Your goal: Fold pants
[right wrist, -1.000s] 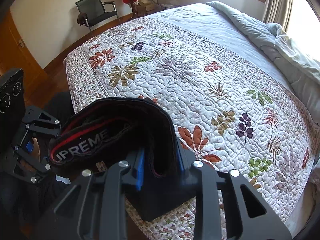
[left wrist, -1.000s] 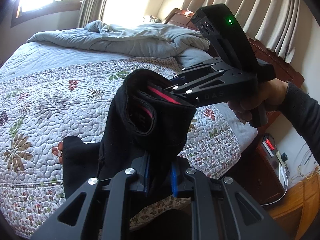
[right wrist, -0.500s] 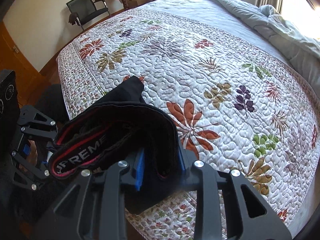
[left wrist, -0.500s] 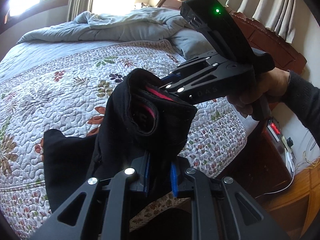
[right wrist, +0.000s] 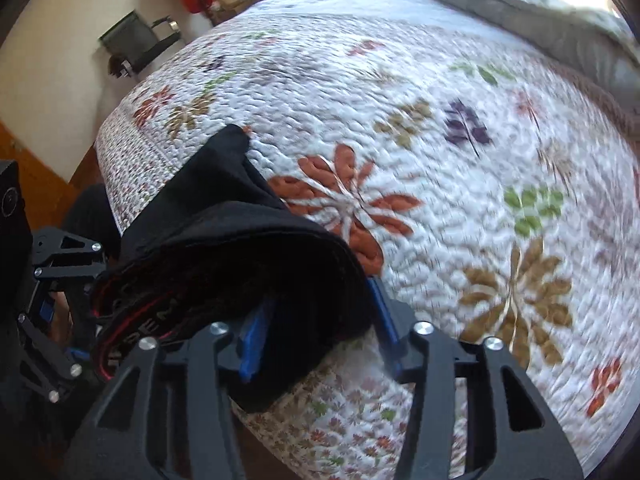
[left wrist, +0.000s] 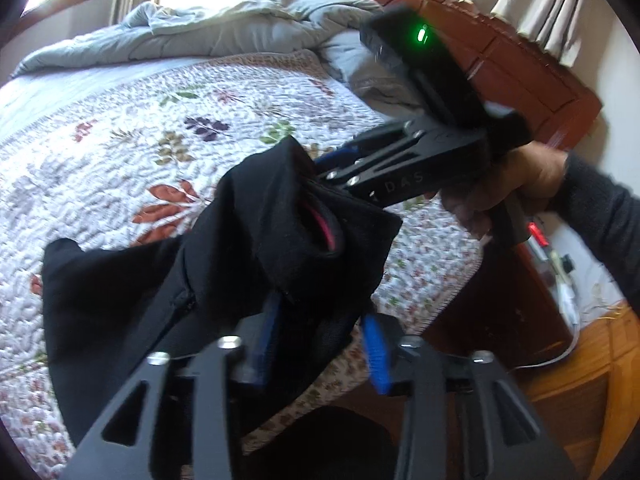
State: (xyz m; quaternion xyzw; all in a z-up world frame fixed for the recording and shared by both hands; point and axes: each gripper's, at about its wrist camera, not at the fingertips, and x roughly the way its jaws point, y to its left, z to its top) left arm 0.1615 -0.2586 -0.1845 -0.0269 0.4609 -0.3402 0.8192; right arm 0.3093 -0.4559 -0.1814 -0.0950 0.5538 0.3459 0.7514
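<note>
Black pants point(left wrist: 168, 280) with a red-trimmed waistband lie partly on the floral quilt point(left wrist: 120, 140), the waistband bunched between both grippers. My left gripper point(left wrist: 320, 340) has its blue pads spread wide, the cloth draped loosely between them. My right gripper point(right wrist: 316, 332) is likewise spread open with the waistband point(right wrist: 168, 300) lying across its pads; it also shows in the left wrist view point(left wrist: 332, 160), held by a hand. The pants also show in the right wrist view point(right wrist: 224, 232).
Crumpled grey duvet point(left wrist: 224, 28) at the bed's head. Wooden headboard point(left wrist: 520, 52) and a nightstand with a red-digit clock point(left wrist: 536, 236) at right. A black chair point(right wrist: 136, 40) stands by the far wall. The bed's edge is just below the grippers.
Both grippers have opened from a tight pinch on the waistband to wide apart. Both moved forward over the quilt, and more of the pants now rests on the bed.
</note>
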